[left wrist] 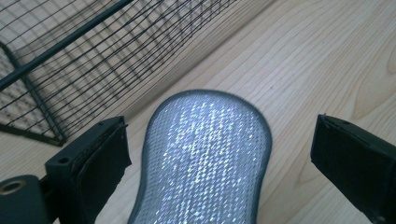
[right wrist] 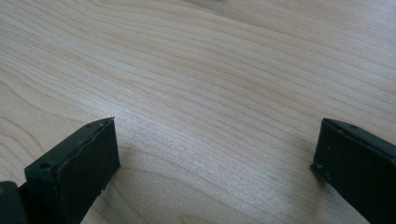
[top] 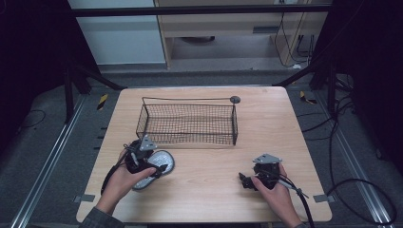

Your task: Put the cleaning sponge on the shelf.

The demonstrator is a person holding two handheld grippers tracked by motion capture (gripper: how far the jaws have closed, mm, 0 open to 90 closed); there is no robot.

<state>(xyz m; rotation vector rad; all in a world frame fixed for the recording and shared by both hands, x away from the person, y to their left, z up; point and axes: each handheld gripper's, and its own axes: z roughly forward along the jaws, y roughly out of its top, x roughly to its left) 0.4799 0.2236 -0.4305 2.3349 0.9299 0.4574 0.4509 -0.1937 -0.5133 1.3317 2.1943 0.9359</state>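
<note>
Your left gripper sits over the silver sponge pad near the table's front-left; jaws spread wide, one each side of the pad, not pinching it. Pad lies flat on the wood, just in front of the wire basket's near-left corner. Basket stands mid-table, toward the back. Your right gripper is low at the front-right, well apart from the pad, jaws released over bare wood, grasping nothing.
</note>
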